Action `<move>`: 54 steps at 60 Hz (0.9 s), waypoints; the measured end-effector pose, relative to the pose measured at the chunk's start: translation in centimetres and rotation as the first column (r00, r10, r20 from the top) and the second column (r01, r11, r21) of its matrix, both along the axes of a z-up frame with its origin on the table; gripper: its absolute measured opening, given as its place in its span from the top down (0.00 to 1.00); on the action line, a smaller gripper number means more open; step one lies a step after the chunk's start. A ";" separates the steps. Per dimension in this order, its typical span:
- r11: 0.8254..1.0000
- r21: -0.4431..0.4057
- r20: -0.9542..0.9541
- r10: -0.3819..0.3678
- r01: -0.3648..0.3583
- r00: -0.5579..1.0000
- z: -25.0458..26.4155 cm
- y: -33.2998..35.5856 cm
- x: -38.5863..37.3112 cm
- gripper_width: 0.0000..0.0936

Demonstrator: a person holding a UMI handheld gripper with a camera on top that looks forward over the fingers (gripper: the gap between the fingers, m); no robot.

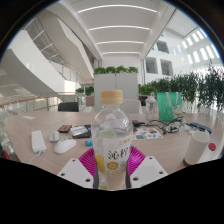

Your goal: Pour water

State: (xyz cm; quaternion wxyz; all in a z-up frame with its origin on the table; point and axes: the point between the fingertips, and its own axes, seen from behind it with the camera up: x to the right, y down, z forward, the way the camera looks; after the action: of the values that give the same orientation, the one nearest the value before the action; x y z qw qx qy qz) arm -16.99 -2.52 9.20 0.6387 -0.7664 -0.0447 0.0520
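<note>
A clear plastic bottle [112, 140] with a pale cap and a white label with a yellow lemon picture stands upright between my fingers. My gripper [112, 168] is shut on the bottle, the magenta pads [88, 160] pressing its lower sides. The bottle's base is hidden below the fingers, so I cannot tell whether it rests on the table. A white cup [198, 147] stands on the table to the right, beyond the fingers.
The light wooden table [160, 150] carries a white mouse [65, 146], a white box [38, 142], a phone [78, 130] and small clutter [150, 130]. A green container [167, 104] and planters stand behind. A dark chair [68, 106] is at the far side.
</note>
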 end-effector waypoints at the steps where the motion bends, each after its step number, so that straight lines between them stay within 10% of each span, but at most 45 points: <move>1: 1.000 -0.011 -0.005 0.002 -0.002 1.000 -0.1 0.0 0.0 0.62; 16: 0.991 -0.069 -0.486 0.065 -0.112 0.872 8.8 0.9 1.8 0.62; 29: 0.980 -0.162 -0.955 -0.127 -0.114 0.268 11.8 3.4 12.4 0.62; 42: 0.956 -0.144 -0.868 -0.246 -0.255 -0.432 12.2 3.7 15.6 0.62; 54: 0.972 -0.078 -0.713 -0.208 -0.220 -0.670 13.3 3.6 18.1 0.62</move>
State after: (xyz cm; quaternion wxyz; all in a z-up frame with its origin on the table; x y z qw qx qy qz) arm 1.16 1.11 22.54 0.1992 -0.3252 0.5668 0.7303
